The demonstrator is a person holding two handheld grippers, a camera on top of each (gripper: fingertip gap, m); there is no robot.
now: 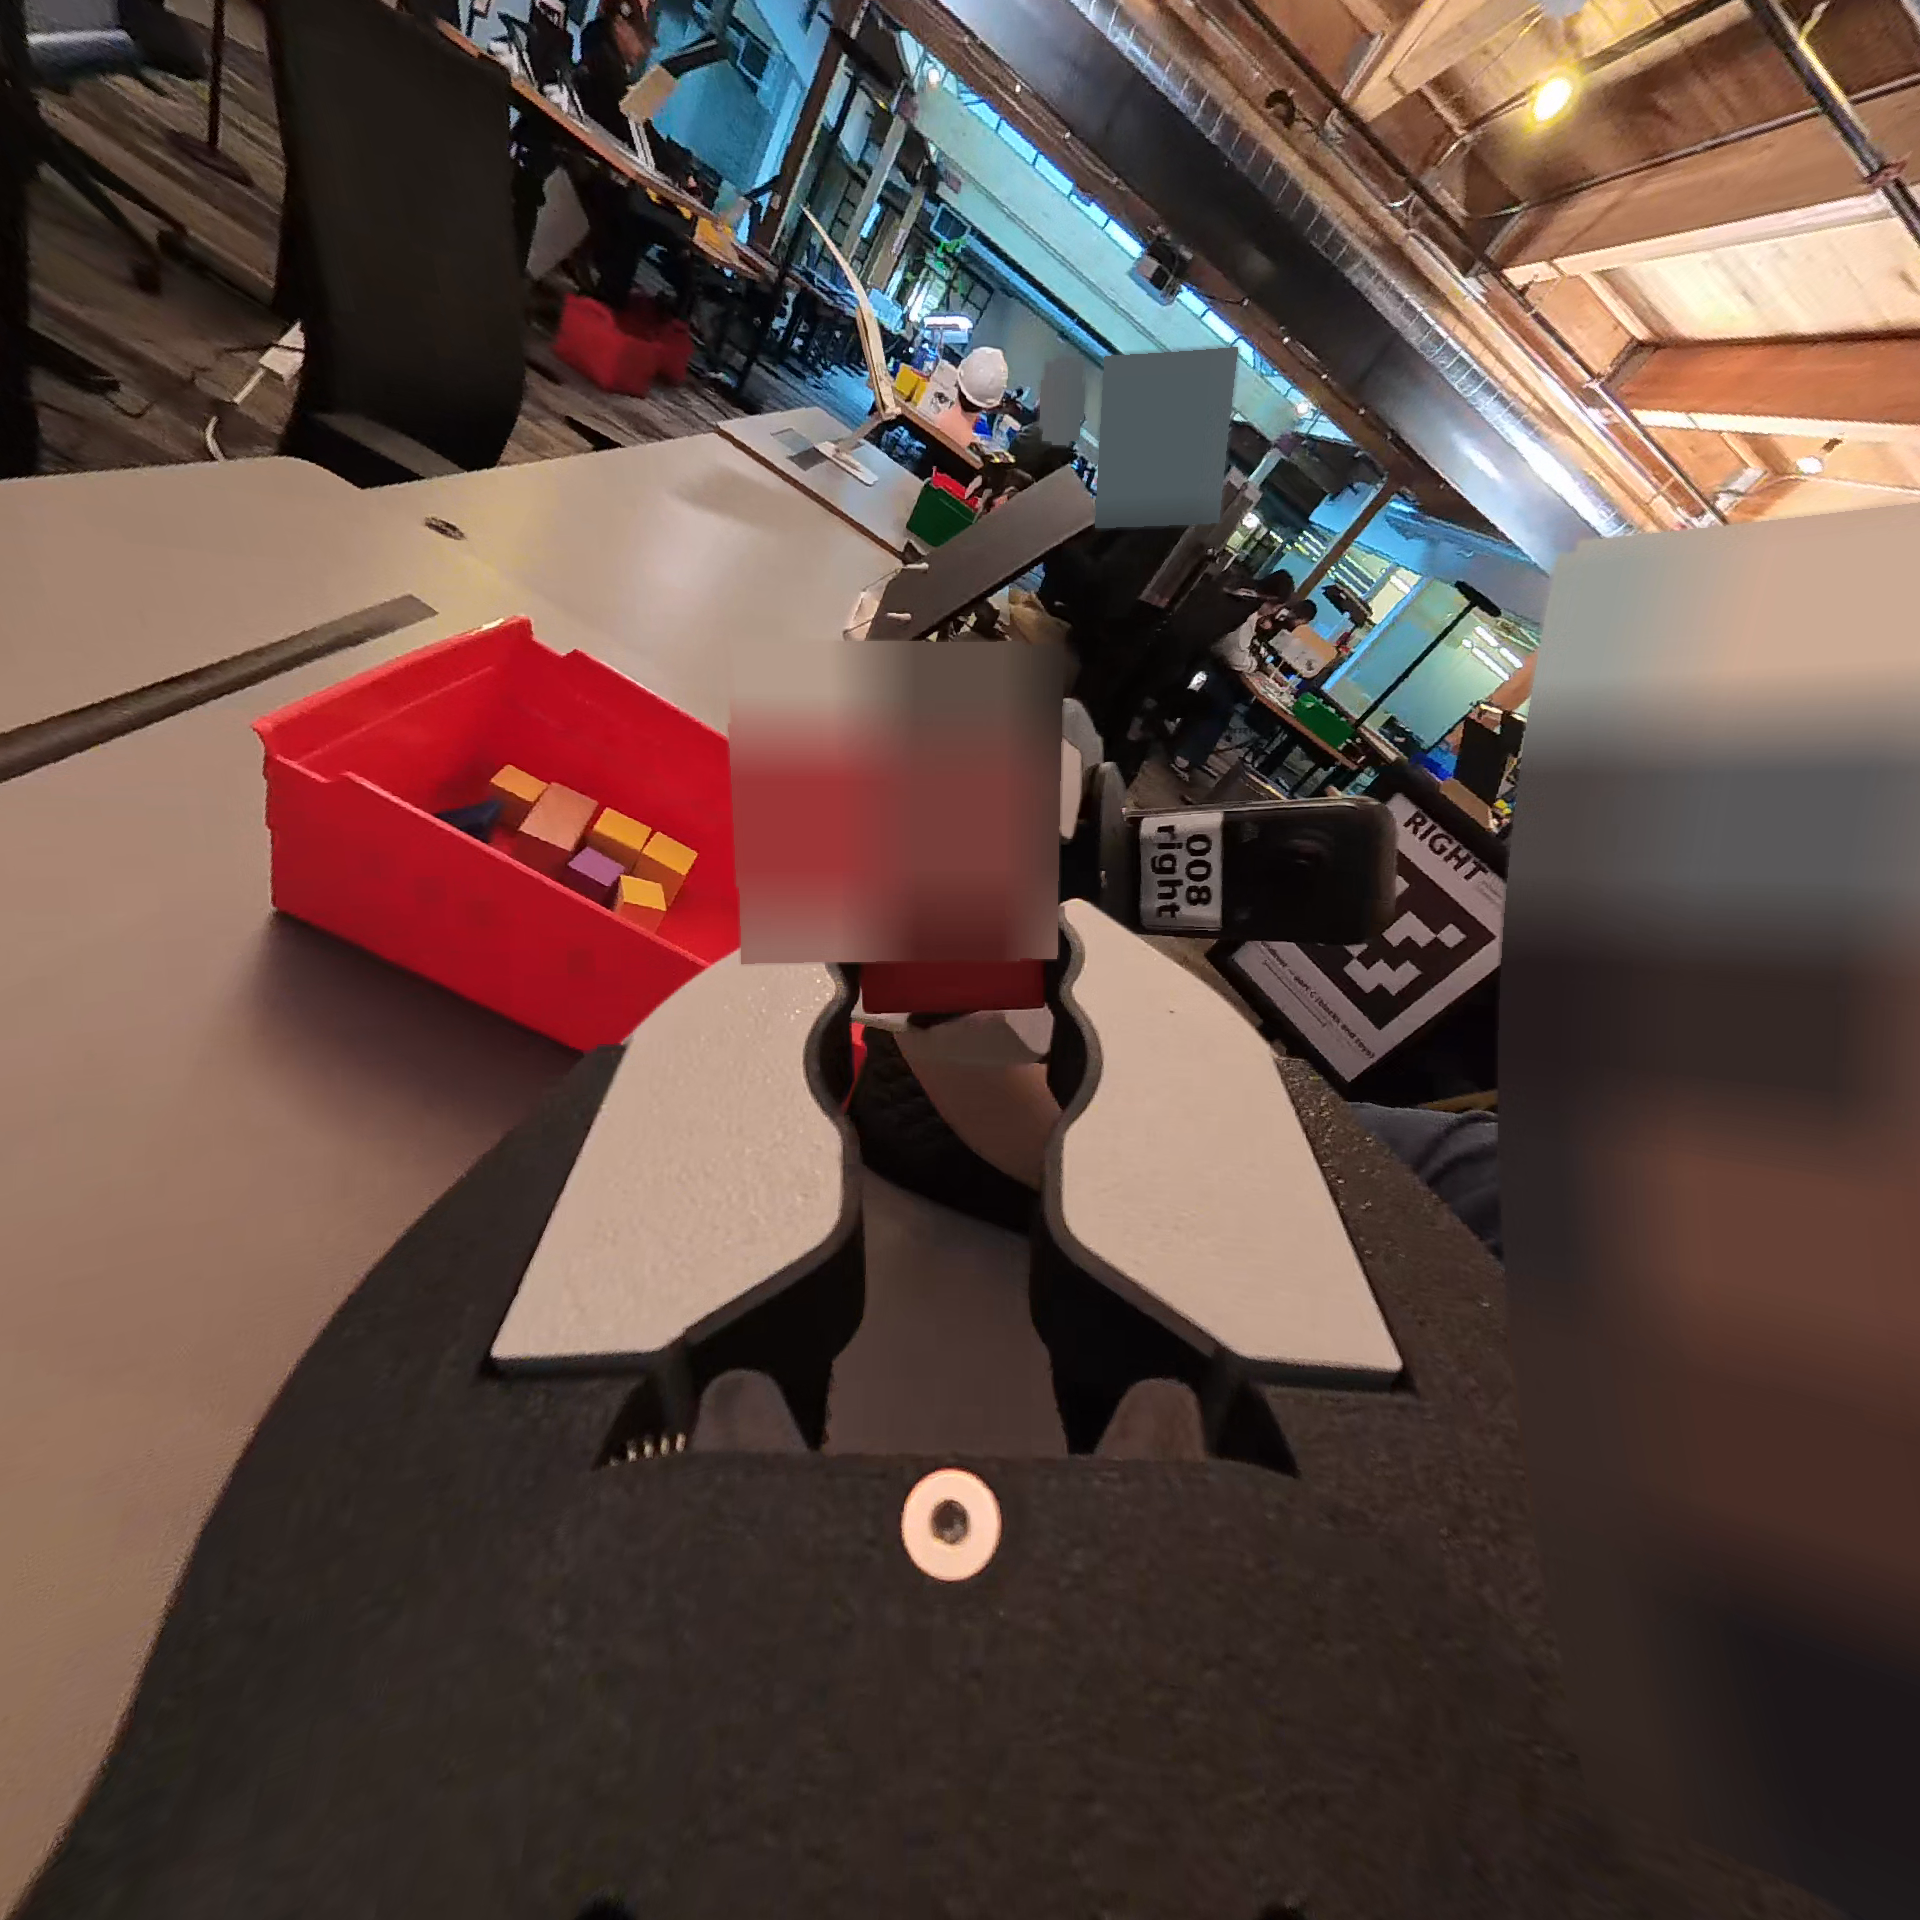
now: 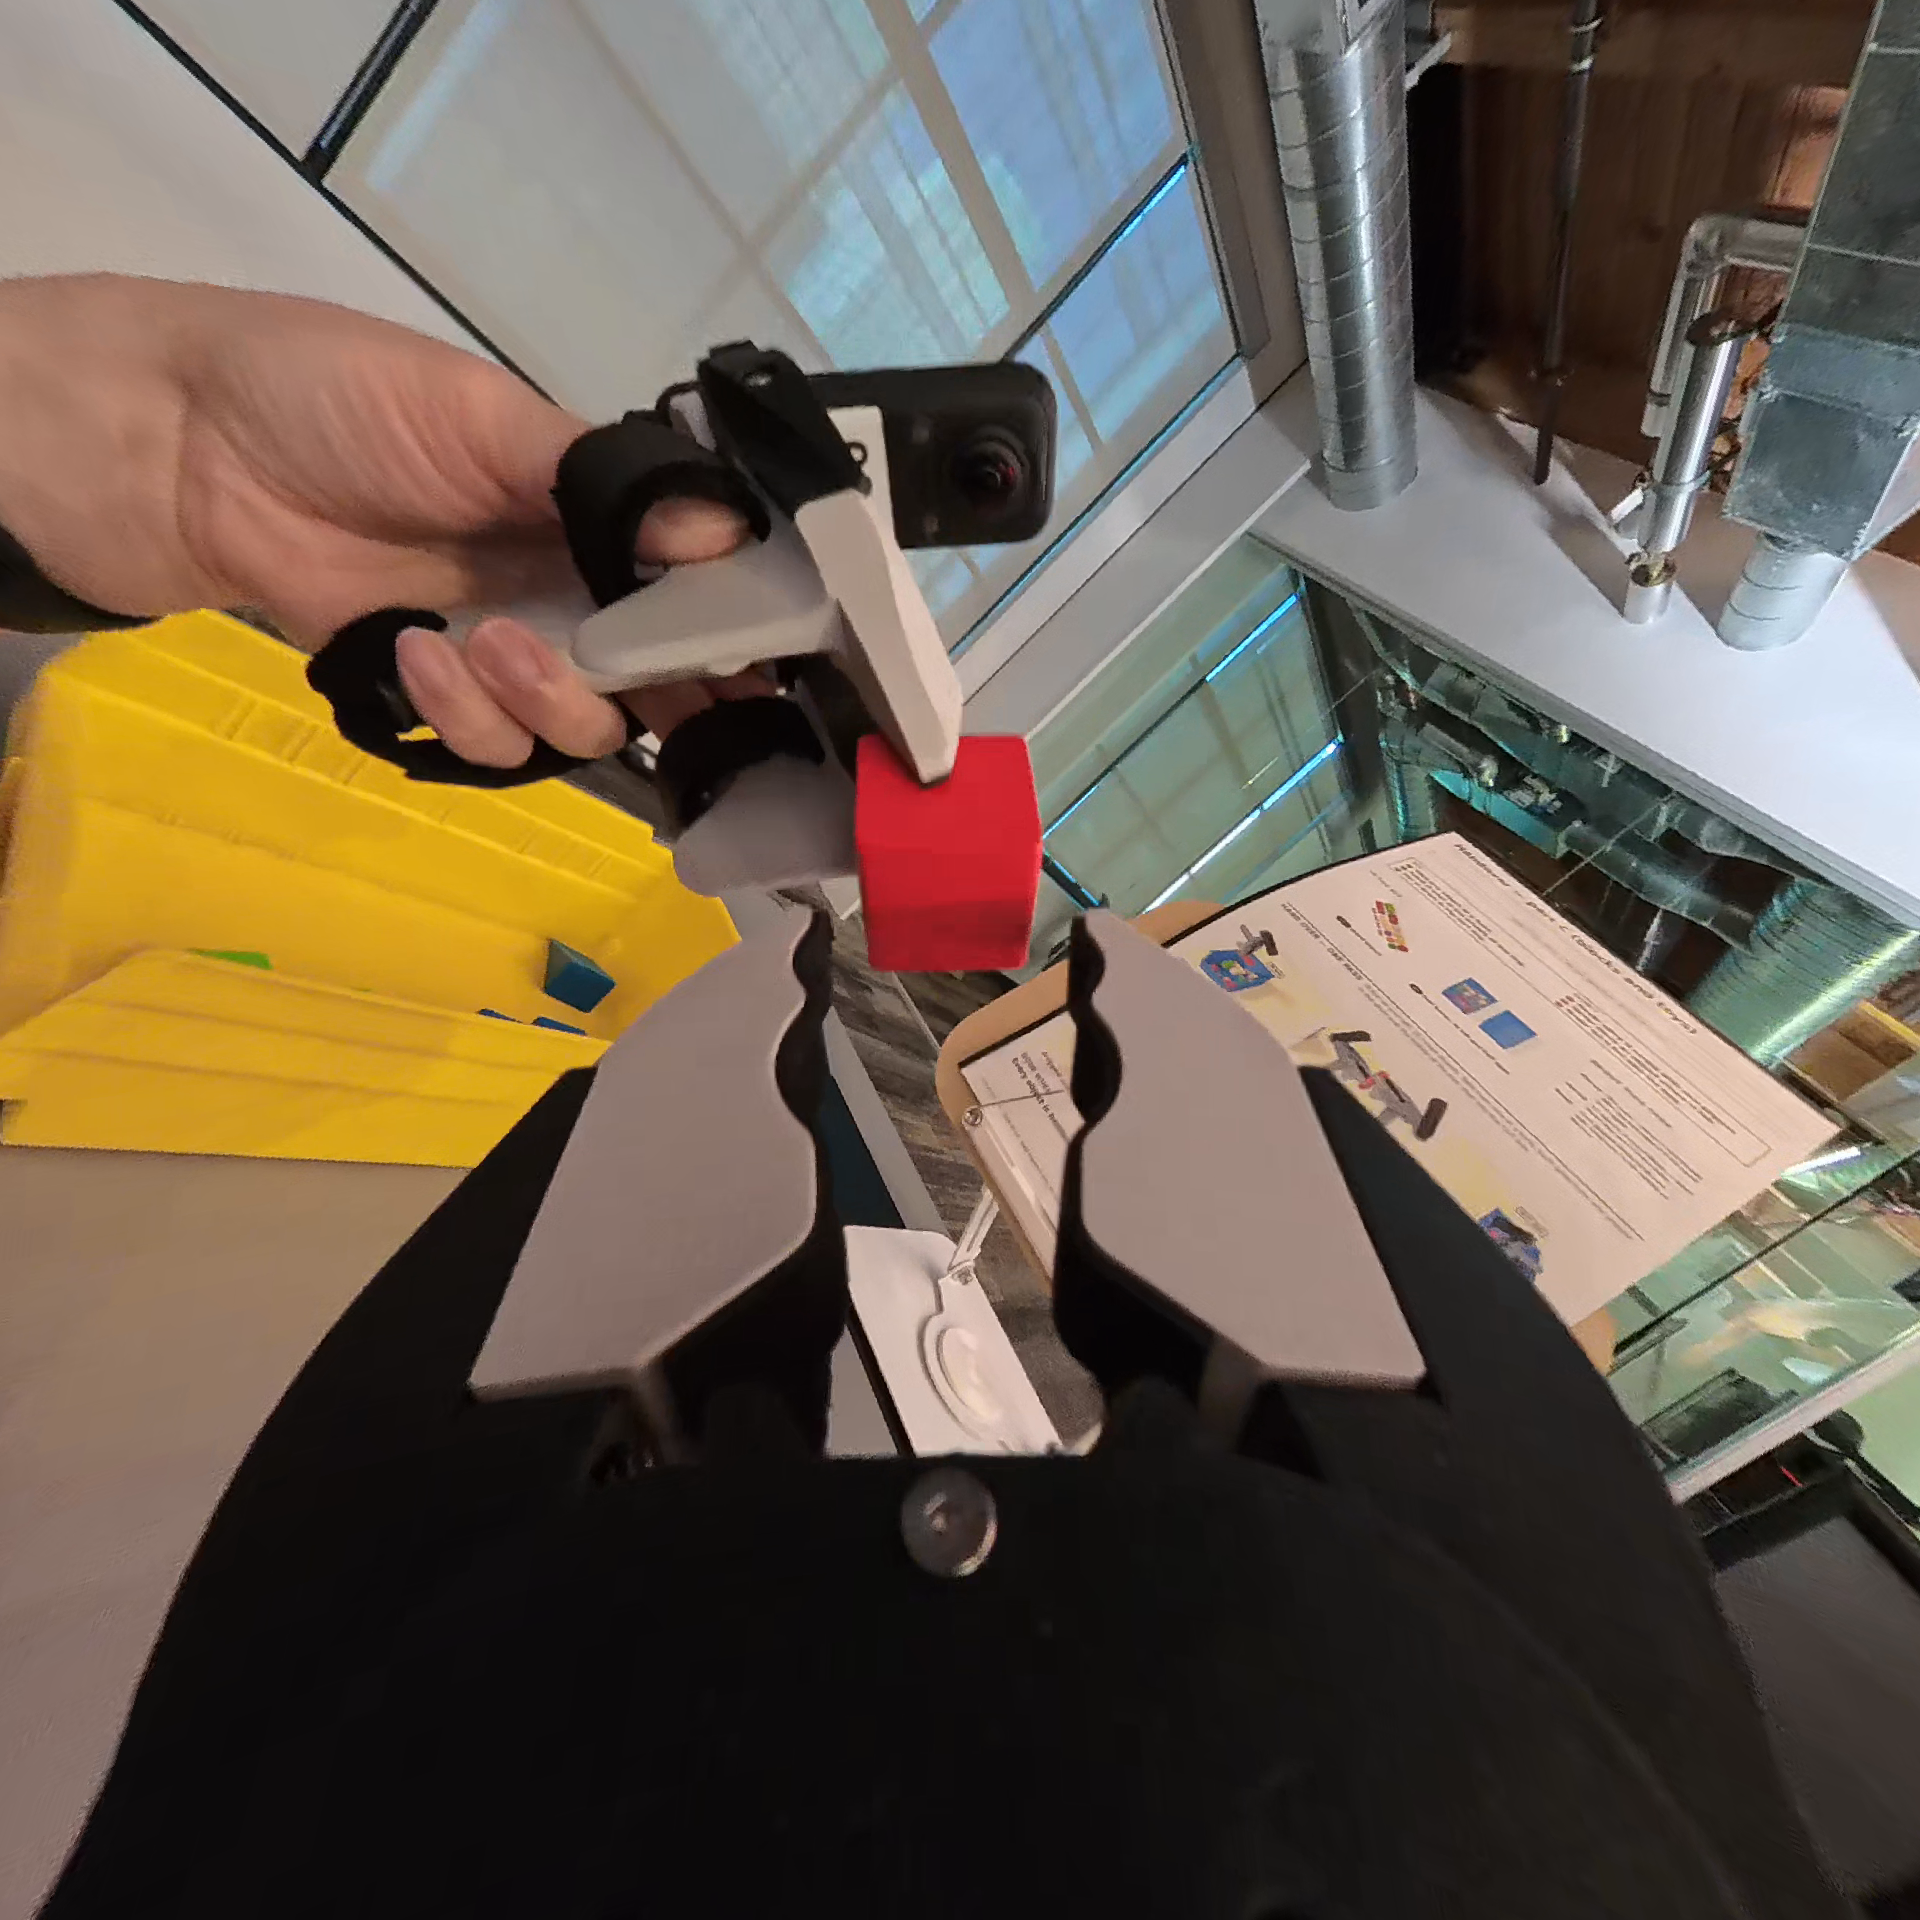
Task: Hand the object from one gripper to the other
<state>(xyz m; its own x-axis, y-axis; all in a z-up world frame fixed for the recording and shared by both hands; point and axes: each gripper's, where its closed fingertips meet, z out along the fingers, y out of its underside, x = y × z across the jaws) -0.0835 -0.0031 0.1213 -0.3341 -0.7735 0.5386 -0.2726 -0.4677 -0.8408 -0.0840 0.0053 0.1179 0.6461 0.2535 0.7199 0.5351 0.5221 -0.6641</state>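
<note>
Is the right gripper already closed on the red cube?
No, the right gripper is open just short of the red cube, which the left gripper holds.

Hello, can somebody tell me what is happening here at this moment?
A person is passing a red cube between two hand-held tools. The left tool is shut on the cube and holds it in the air. The right tool is open, with its tips just below the cube and not gripping it yet. A red bin with small coloured blocks sits on the table.
</note>
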